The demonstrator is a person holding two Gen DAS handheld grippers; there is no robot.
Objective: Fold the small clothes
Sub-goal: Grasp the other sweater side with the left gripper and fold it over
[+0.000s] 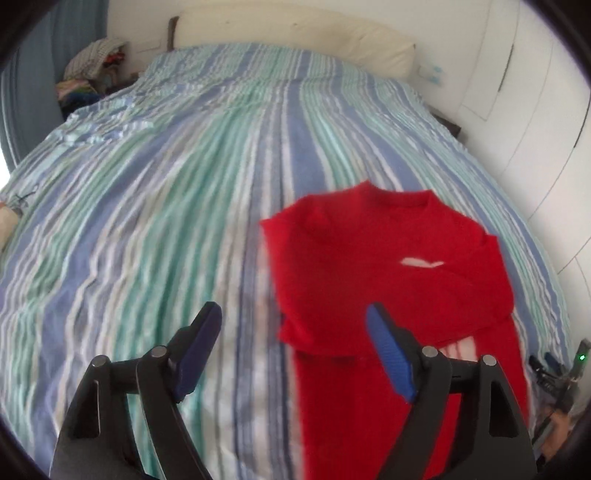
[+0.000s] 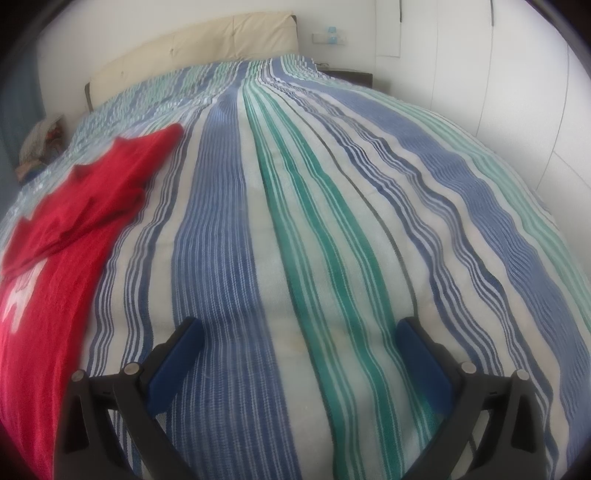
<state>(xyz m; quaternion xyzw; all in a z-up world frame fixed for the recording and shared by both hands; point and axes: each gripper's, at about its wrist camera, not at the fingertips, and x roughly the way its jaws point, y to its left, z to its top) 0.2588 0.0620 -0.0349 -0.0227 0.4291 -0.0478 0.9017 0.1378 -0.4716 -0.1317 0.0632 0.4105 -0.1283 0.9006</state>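
A red sweater (image 1: 373,266) with a small white mark lies on the striped bedspread (image 1: 166,206), its upper part and sleeves folded across the body. My left gripper (image 1: 293,314) hovers over the sweater's left edge, jaws wide apart, nothing between the blue pads (image 1: 391,354). The picture is blurred by motion. In the right wrist view the same sweater (image 2: 74,206) lies at the far left, white lettering showing low on it. My right gripper (image 2: 301,328) stands open above bare bedspread (image 2: 295,221), well to the right of the sweater.
A cream headboard (image 1: 295,33) closes the far end of the bed. A pile of clothes (image 1: 92,66) sits at the far left corner. White wardrobe doors (image 1: 535,110) run along the right side. The other gripper's tip with a green light (image 1: 581,356) shows at the right edge.
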